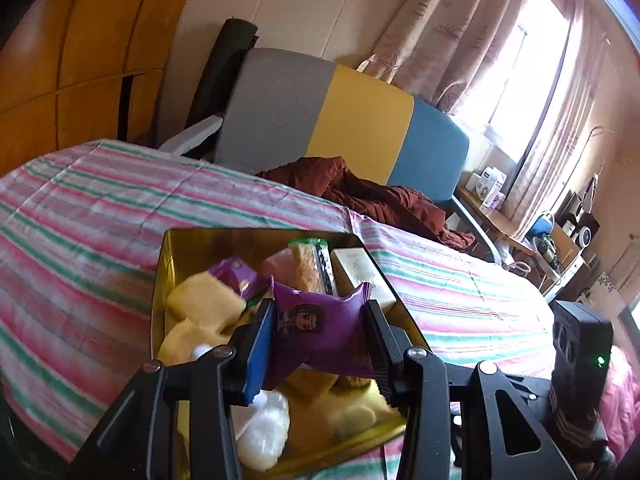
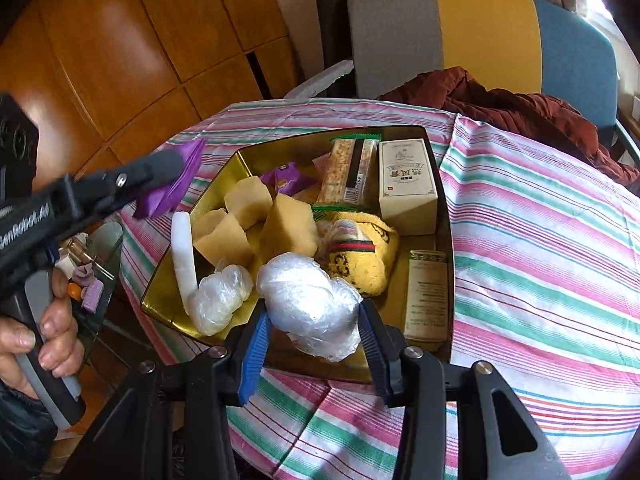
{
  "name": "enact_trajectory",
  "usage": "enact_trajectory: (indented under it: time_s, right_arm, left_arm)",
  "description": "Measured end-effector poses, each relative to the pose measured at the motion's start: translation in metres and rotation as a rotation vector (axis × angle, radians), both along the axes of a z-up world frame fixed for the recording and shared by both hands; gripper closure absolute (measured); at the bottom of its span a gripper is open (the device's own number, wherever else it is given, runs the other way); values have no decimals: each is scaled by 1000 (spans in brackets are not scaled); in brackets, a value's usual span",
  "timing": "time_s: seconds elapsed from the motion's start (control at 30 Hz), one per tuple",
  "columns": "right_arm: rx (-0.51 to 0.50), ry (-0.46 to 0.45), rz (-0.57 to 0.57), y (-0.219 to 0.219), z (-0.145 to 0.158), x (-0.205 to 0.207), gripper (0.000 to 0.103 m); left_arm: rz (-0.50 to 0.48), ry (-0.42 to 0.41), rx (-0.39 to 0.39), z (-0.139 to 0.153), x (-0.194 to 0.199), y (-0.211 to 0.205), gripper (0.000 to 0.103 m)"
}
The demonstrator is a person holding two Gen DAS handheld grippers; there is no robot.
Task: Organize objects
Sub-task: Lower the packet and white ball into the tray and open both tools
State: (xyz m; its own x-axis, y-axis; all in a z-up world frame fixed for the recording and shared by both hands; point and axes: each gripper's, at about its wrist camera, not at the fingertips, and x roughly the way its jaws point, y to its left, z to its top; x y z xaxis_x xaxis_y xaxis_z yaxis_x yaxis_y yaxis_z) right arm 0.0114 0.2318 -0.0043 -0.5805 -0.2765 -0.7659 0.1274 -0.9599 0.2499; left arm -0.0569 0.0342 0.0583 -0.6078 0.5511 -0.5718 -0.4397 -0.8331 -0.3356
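The purple packet (image 1: 320, 326) hangs clamped crosswise in the left gripper (image 1: 320, 332) above the gold tin (image 2: 446, 216) — the right gripper (image 2: 314, 330) grips a plastic-wrapped bundle (image 2: 310, 300) at the tin's near edge.

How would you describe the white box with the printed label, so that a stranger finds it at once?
On the striped tablecloth sits a gold tray full of snacks. The white box stands in its far right corner, beside the long green-edged cracker packet. It is the only rigid, upright carton there, with dark characters on its top face.
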Motion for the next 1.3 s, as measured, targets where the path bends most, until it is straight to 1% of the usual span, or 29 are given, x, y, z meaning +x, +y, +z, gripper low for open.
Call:
enact_trajectory:
  time_s: [0.13, 0.27, 0.37, 0.57, 0.6, 0.63, 0.67, 0.7, 0.73, 0.77, 0.9, 1.1, 1.2, 1.3]
  right_arm:
    - [2, 5, 9, -3, 1, -4, 59]
    - [0, 1, 21, -7, 0, -9, 59]
    - [1, -3, 28, -10, -2, -11, 59]
    - [-14, -20, 41, -15, -6, -14, 59]
    - [-16, -23, 45, -16, -7, -15, 56]
    - [-12, -26, 48, -17, -9, -16, 55]
    - [-7, -32, 49, -19, -11, -17, 53]
    - [2, -40, 41, -19, -14, -18, 45]
    - [9, -47, 30, -18, -16, -18, 38]
    - [7, -50, 21, -16, -18, -17, 37]
    - [-15, -56, 1, -10, -20, -13, 37]
    - [-17, -58, -10, -10, -21, -6, 37]
    - [-10, -57, -20, -10, -21, -5, 37]
    - [2, -46, -32, -12, -18, -3, 36]
  left_arm:
    - [0, 6, -21, -1, -16, 10, 59]
    - [28, -30, -26, -7, -39, 15, 58]
    - [47, 0, -64, -7, -51, 22, 58]
    - [50, 24, -95, -10, -65, 29, 58]
    - [52, 23, -100, -11, -67, 30, 57]
    - [58, 22, -107, -12, -69, 31, 53]
    - [68, 19, -119, -14, -71, 32, 46]
    - [75, 10, -125, -17, -72, 31, 44]
    - [80, 3, -123, -19, -72, 30, 42]
    - [83, -2, -119, -21, -71, 28, 42]
    - [85, -11, -136, -29, -61, 23, 41]
    - [96, -46, -134, -39, -39, 13, 40]
    - [108, -26, -155, -39, -25, 10, 40]
    - [108, -2, -169, -37, -9, 8, 35]
